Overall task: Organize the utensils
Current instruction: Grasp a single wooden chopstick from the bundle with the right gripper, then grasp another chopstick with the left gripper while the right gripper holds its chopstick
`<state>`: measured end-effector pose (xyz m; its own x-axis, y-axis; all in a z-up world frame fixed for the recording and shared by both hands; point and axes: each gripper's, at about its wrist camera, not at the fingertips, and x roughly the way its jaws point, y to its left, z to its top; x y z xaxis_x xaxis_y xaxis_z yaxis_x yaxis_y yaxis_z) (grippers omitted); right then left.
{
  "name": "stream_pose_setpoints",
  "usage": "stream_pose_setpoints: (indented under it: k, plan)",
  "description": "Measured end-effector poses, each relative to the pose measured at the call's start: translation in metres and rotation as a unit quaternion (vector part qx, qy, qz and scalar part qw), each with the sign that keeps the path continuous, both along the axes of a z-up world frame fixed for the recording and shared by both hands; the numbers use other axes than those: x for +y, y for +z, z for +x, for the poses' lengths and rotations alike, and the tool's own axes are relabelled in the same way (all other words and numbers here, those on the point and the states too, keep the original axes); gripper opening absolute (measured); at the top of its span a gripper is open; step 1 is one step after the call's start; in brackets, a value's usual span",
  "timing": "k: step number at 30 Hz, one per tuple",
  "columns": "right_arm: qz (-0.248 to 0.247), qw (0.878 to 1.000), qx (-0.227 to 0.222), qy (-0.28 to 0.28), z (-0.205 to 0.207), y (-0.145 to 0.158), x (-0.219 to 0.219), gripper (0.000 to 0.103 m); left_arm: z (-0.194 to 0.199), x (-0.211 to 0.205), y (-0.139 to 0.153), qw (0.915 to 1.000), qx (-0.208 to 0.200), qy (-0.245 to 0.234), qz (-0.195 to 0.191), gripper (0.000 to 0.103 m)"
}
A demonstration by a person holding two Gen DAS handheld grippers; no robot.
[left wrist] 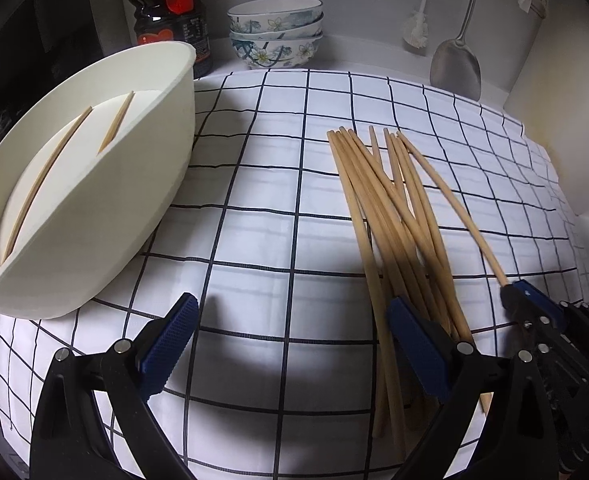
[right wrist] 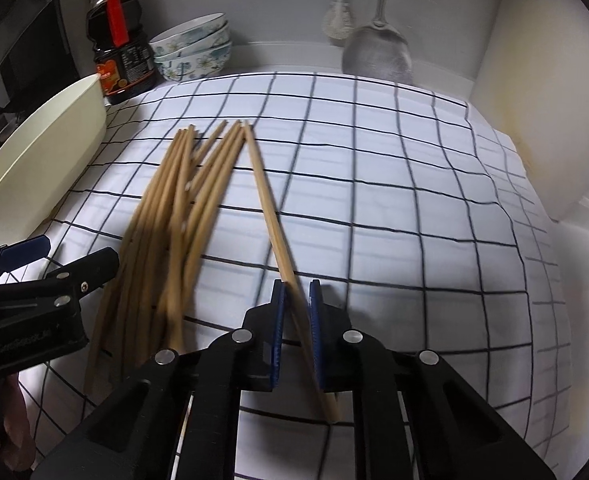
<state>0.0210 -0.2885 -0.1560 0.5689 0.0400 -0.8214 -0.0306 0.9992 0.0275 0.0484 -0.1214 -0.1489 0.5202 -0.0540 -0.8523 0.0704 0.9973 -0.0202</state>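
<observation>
— Left side? 
— White bin (left wrist: pixel 94 184) at nine o'clock, two sticks inside; left gripper (left wrist: pixel 290 344) gaping, empty.
— Right? 
— Chopstick pile (right wrist: pixel 174 216) at eleven; right gripper (right wrist: pixel 296 300) clamped on one chopstick (right wrist: pixel 270 208). Light, stiff, likely slippery: pinch near its thick end.

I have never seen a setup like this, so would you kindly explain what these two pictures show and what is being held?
There is no robot: a person holds a two-finger gripper in each hand, each with a camera looking along its fingers. One picture is from the left gripper, which is open and holds nothing. The other is from the right gripper, closed on a chopstick. On the checked cloth lie a pile of chopsticks and a white tub with two chopsticks inside. Behind stand stacked bowls and a dark bottle.
</observation>
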Motion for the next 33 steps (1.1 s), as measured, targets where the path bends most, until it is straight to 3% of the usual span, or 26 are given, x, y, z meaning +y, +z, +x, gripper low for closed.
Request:
stream_pose_setpoints:
  k: [5, 9, 14, 17, 26, 29, 33]
  plan:
    - [0.002, 1.000, 0.004, -0.017, -0.010, 0.000, -0.012, 0.012, 0.000, 0.001, -0.003, 1.0000, -0.002, 0.002, 0.005, 0.095]
    - [0.001, 1.000, 0.007, -0.018, -0.013, 0.000, -0.015, 0.012, -0.001, 0.006, -0.006, 0.9999, 0.003, 0.006, 0.014, 0.085]
    - [0.000, 1.000, 0.007, -0.017, -0.013, 0.000, -0.016, 0.012, -0.001, 0.008, -0.005, 0.9998, 0.003, 0.007, 0.017, 0.085]
    - [-0.001, 1.000, 0.008, -0.009, -0.007, 0.001, -0.014, 0.020, 0.005, 0.006, -0.005, 0.9998, 0.009, 0.006, 0.016, 0.085]
    - [-0.004, 1.000, 0.002, 0.012, 0.019, 0.000, -0.011, 0.023, 0.016, -0.001, -0.005, 0.9999, 0.009, -0.004, 0.014, 0.086]
    - [-0.003, 1.000, 0.002, 0.019, 0.028, 0.001, -0.009, 0.023, 0.016, -0.004, -0.004, 0.9998, 0.006, -0.012, 0.013, 0.079]
    - [-0.002, 1.000, 0.008, 0.023, 0.034, 0.001, -0.007, 0.020, 0.014, -0.008, -0.001, 0.9996, 0.005, -0.023, 0.012, 0.059]
